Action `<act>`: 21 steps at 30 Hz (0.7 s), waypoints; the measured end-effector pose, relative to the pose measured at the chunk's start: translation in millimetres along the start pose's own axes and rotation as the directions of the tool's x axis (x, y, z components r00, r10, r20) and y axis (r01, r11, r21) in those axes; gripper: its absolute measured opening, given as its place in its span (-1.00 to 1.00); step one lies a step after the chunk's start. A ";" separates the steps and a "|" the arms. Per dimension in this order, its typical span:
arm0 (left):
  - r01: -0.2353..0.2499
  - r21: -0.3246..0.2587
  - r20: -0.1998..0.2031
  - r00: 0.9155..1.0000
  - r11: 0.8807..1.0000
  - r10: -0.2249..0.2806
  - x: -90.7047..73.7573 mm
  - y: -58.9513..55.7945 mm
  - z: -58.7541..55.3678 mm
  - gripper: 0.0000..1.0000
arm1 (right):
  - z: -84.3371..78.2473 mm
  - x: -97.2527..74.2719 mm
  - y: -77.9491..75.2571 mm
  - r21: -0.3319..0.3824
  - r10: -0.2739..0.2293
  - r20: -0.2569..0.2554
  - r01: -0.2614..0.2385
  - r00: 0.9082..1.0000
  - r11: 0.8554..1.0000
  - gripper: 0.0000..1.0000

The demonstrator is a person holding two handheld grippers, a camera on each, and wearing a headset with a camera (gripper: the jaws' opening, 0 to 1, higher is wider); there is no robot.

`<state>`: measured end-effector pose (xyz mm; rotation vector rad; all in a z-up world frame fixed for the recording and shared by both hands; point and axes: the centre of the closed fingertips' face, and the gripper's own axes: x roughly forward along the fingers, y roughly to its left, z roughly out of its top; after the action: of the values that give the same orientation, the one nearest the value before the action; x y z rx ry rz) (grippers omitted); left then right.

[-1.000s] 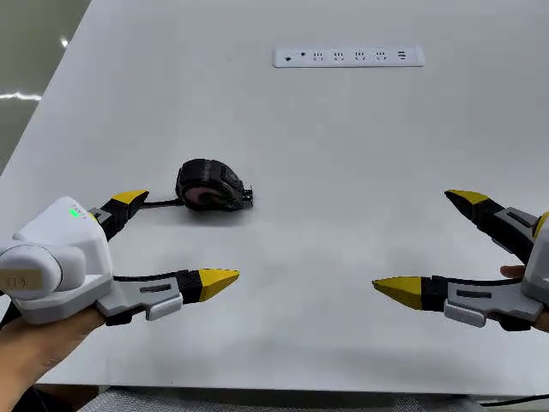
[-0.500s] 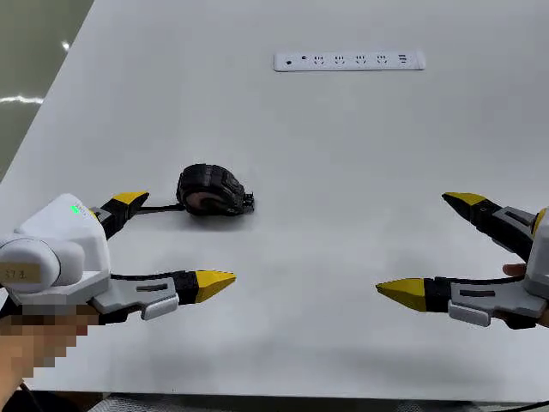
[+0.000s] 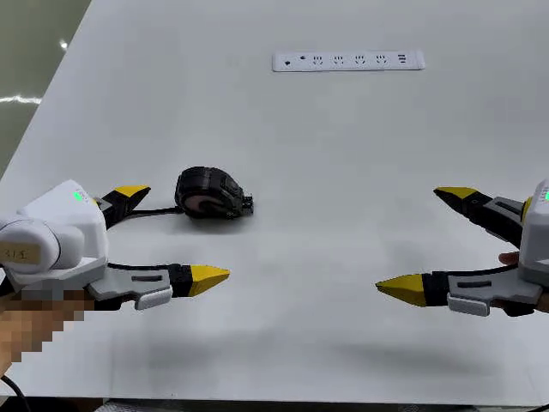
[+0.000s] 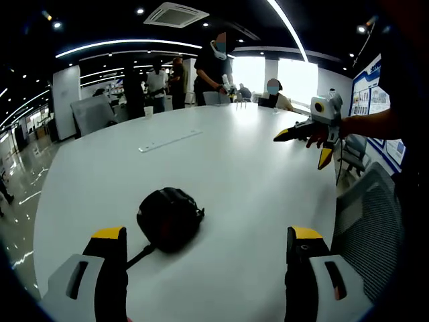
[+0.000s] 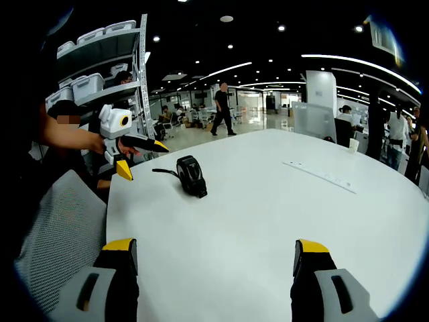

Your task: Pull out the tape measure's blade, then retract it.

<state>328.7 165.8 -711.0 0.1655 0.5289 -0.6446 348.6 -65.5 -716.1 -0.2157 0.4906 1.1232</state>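
Tape measure (image 3: 213, 191), black round rubbery case, lies loose on white table (image 3: 343, 137) at 1 o'clock of yellow-tipped left gripper (image 3: 176, 233); both jaw pairs gape empty, so unpinned it may skid when right gripper (image 3: 416, 240) pulls.

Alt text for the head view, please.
A black tape measure lies on a white table just ahead of the open left gripper; the open right gripper hovers off to the right. A power strip lies farther back.

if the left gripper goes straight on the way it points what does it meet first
Probably the tape measure: it lies just ahead of the left gripper, between the open jaws but off toward one of them. Fisheye depth is unclear, so that jaw may touch it first.
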 end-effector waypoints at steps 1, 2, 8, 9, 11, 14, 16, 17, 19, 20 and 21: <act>0.002 0.003 -0.002 1.000 1.000 -0.002 0.4 0.9 0.5 0.93 | 0.0 1.0 -0.5 -0.004 0.003 -0.003 -0.003 1.000 1.000 0.92; 0.004 0.007 -0.003 1.000 1.000 -0.004 0.9 1.8 0.9 0.92 | 0.0 1.8 -0.9 -0.007 0.007 -0.005 -0.007 1.000 1.000 0.91; 0.028 0.036 -0.028 0.999 0.999 -0.027 4.6 8.2 0.3 0.85 | -0.6 7.6 -2.9 -0.018 0.035 -0.020 -0.036 0.999 0.999 0.86; 0.032 0.039 -0.033 0.999 0.999 -0.031 4.9 8.8 0.1 0.83 | -0.7 8.4 -3.2 -0.019 0.039 -0.021 -0.039 0.999 0.999 0.85; 0.036 0.050 -0.041 0.999 0.998 -0.034 5.9 11.6 0.1 0.81 | -0.6 10.6 -3.3 -0.028 0.048 -0.028 -0.049 0.998 0.998 0.84; 0.055 0.064 -0.060 0.997 0.996 -0.051 7.8 14.4 -0.9 0.72 | -0.4 13.8 -3.4 -0.045 0.066 -0.034 -0.068 0.997 0.997 0.78; 0.062 0.080 -0.068 0.996 0.995 -0.056 9.4 17.2 -0.5 0.68 | -1.0 16.5 -3.4 -0.068 0.082 -0.046 -0.085 0.996 0.994 0.74; 0.066 0.087 -0.071 0.996 0.994 -0.060 10.1 18.1 0.0 0.66 | -0.9 17.6 -3.4 -0.076 0.087 -0.049 -0.091 0.995 0.993 0.70; 0.075 0.100 -0.080 0.995 0.992 -0.067 11.5 21.0 1.1 0.61 | 0.5 20.1 -3.1 -0.096 0.102 -0.055 -0.107 0.993 0.990 0.64; 0.082 0.108 -0.087 0.994 0.991 -0.073 12.3 22.6 1.4 0.57 | 1.5 21.8 -3.7 -0.111 0.109 -0.057 -0.115 0.992 0.987 0.61; 0.086 0.116 -0.087 0.993 0.990 -0.077 12.9 23.6 1.9 0.54 | 2.3 22.9 -4.0 -0.117 0.114 -0.057 -0.120 0.992 0.986 0.59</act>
<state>352.6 177.0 -716.4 0.2852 0.5794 -0.7520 360.7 -47.7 -725.4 -0.3239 0.4850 1.2661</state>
